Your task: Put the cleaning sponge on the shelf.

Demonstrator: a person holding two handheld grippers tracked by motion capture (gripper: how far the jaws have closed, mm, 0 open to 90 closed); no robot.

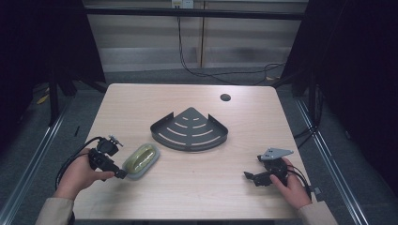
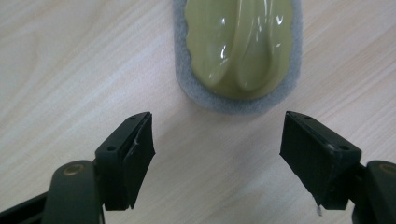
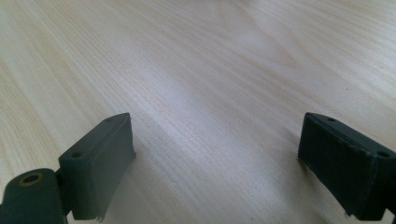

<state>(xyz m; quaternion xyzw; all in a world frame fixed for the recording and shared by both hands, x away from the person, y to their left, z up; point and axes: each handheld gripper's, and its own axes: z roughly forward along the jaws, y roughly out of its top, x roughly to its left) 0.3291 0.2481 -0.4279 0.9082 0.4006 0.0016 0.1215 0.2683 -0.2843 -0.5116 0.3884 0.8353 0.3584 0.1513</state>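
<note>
The left hand-held gripper [image 2: 217,140] has its jaws apart with nothing between them; they point at the near end of a scrubbing sponge [image 2: 239,51], which lies just ahead of the tips and is not touched. This sponge rests flat on the pale wooden surface [image 1: 187,187], at the person's left, near the dark corner rack [image 1: 190,130] in the middle.

I judge the sponge to be light. Its grey foam rim looks soft and would give under pressure, while the glossy olive top with a raised ridge looks smooth and maybe slippery. So the better hold, I think, is across the foam sides, not on the shiny ridge.

The right hand-held gripper [image 3: 215,158] is also open and empty, low over bare wood, well apart from the sponge.

I can read no brand, label or writing anywhere.
</note>
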